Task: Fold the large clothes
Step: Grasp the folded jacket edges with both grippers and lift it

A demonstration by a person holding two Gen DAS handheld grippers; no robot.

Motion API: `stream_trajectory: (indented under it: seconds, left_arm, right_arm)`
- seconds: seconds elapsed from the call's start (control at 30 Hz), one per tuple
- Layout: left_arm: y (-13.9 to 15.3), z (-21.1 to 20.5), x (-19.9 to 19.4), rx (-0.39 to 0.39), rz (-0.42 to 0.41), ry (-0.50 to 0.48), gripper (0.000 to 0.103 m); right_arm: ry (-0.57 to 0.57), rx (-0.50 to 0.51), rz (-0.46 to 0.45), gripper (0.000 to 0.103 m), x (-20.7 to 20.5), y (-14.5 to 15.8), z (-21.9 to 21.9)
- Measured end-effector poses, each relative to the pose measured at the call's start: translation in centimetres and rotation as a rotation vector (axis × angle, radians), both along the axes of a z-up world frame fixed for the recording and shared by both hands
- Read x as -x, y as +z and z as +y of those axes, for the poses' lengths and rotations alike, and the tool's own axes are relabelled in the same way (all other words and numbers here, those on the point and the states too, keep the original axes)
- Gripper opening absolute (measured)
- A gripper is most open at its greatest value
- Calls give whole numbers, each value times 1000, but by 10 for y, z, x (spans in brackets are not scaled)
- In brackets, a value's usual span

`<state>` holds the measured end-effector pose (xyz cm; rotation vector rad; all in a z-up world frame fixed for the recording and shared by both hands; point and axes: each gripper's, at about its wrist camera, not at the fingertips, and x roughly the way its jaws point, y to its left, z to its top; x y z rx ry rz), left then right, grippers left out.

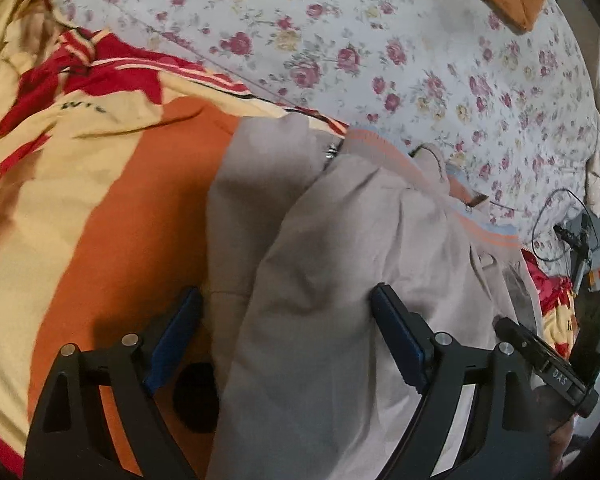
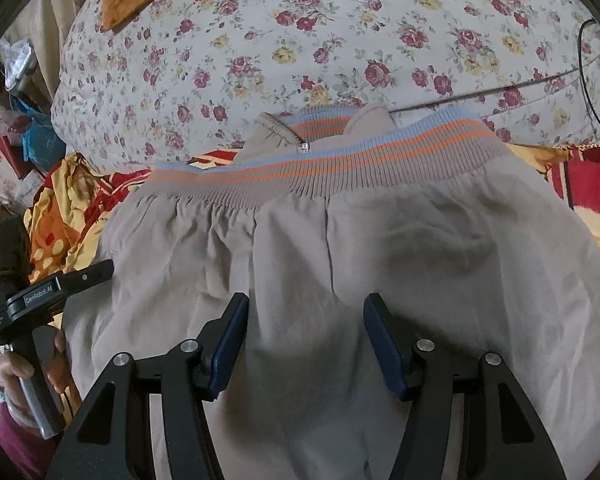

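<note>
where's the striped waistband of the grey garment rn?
In the right wrist view the striped waistband runs across the centre, at the far edge of the grey garment, ahead of the open right gripper and bordering the floral bedsheet.

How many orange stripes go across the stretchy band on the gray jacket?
2. Both run along the ribbed band of the gray jacket in the right wrist view: one near its blue top edge, one just below. Folded parts may hide more.

This is a home bedroom. A floral bedsheet [image 2: 300, 40] covers the bed, with a patterned blanket [image 1: 80, 200] spread over it.
</note>
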<state>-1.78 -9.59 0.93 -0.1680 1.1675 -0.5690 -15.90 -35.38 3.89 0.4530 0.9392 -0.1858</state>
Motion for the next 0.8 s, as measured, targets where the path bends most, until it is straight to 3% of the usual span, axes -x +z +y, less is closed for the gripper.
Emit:
stream_trajectory:
  seconds: [0.07, 0.1, 0.13, 0.2, 0.33, 0.4, 0.43, 0.47, 0.5, 0.53, 0.6, 0.7, 0.8]
  left_arm:
    - [4, -5, 4, 42, 19, -52, 75]
    - [8, -8, 9, 67, 27, -83, 61]
    - [13, -12, 14, 75, 18, -112, 55]
    - [17, -18, 18, 71, -2, -151, 50]
    - [7, -16, 14, 76, 32, -114, 54]
    - [5, -16, 15, 79, 39, -100, 54]
    - [6, -17, 17, 69, 25, -104, 54]
    - [7, -19, 20, 60, 12, -109, 50]
    - [10, -23, 24, 59, 3, -121, 35]
    - [15, -25, 27, 66, 3, -135, 19]
    - [32, -32, 35, 81, -14, -170, 13]
    - [67, -46, 56, 95, -67, -232, 9]
    - [103, -76, 79, 108, -107, -303, 9]
  right_arm:
    - [-2, -8, -5, 60, 0, -1, -2]
    - [-3, -11, -7, 60, 0, -1, -2]
    - [-3, -14, -12, 61, 0, 0, -3]
    - [-7, -13, -24, 60, 3, 3, -4]
    - [-33, 15, -67, 59, 9, 15, -11]
    - [-43, 45, -62, 53, 10, 17, -15]
    - [-53, 66, -48, 43, 10, 16, -18]
    - [-58, 76, -35, 35, 10, 15, -20]
    - [-57, 78, -22, 32, 9, 11, -23]
    - [-53, 77, -11, 28, 8, 7, -26]
    - [-48, 58, 27, 26, 5, -6, -32]
    - [-64, 7, 22, 20, 10, -10, -42]
    - [-98, -24, -13, 25, 23, 4, -54]
